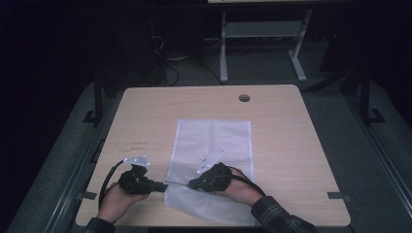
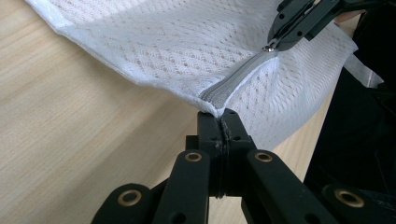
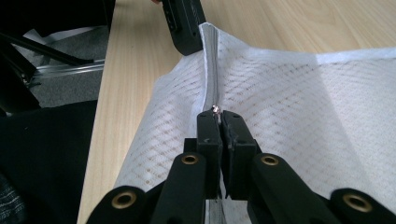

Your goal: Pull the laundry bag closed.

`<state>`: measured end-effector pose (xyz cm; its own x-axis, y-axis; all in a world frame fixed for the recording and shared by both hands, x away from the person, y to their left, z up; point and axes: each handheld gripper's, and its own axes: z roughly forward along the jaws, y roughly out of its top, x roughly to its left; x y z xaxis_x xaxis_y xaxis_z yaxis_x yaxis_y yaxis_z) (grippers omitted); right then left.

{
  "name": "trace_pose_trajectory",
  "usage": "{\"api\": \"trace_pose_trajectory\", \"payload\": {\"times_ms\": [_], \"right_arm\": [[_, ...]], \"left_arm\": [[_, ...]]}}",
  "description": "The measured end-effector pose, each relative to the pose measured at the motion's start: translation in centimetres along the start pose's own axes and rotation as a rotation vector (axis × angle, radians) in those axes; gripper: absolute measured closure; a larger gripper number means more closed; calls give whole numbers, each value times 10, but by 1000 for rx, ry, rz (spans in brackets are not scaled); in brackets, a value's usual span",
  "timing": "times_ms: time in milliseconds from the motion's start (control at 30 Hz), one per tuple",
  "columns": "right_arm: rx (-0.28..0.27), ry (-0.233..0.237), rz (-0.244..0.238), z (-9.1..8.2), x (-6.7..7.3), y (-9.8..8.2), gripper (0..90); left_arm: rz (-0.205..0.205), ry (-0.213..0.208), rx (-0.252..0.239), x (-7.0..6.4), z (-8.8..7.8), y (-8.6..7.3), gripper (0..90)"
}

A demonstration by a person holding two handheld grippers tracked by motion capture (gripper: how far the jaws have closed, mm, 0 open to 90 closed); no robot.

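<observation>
Mesh bag point(image 1: 211, 145), white, with zipper point(image 2: 238, 77) along its near end; lay flat on the counter point(image 1: 291, 145), long axis running away from the person, zipper line crosswise between the two grippers. Left gripper point(image 2: 219, 119) was clamped shut on the zipper's end corner; right gripper point(image 3: 218, 114) was pinched tight on the small metal zipper pull point(image 3: 215, 108). Risks judged: the pull slipping from the narrow pinch, or the thin mesh bunching and jamming the slider if the left hold slackened.
</observation>
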<state>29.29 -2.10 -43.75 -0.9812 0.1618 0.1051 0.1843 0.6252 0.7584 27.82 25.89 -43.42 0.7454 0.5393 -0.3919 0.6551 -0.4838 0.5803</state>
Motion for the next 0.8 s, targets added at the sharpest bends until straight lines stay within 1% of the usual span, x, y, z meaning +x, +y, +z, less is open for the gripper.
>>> {"api": "trace_pose_trajectory", "payload": {"times_ms": [200, 233, 400, 467, 633, 800], "right_arm": [[1, 1, 7, -2, 0, -2, 864], [1, 1, 7, -3, 0, -2, 864], [8, 0, 16, -6, -1, -5, 864], [7, 1, 16, -8, -1, -6, 864], [9, -1, 19, -11, -1, -7, 864], [10, -5, 23, -14, -2, -10, 864]], "left_arm": [[-3, 3, 0, -1, 1, 0, 890], [1, 6, 5, 0, 0, 0, 891], [-8, 10, 3, 1, -1, -1, 890], [-9, 6, 1, 1, -1, -1, 891], [-11, 15, 3, 2, -1, -1, 890], [-13, 14, 2, 2, -1, -1, 890]]}}
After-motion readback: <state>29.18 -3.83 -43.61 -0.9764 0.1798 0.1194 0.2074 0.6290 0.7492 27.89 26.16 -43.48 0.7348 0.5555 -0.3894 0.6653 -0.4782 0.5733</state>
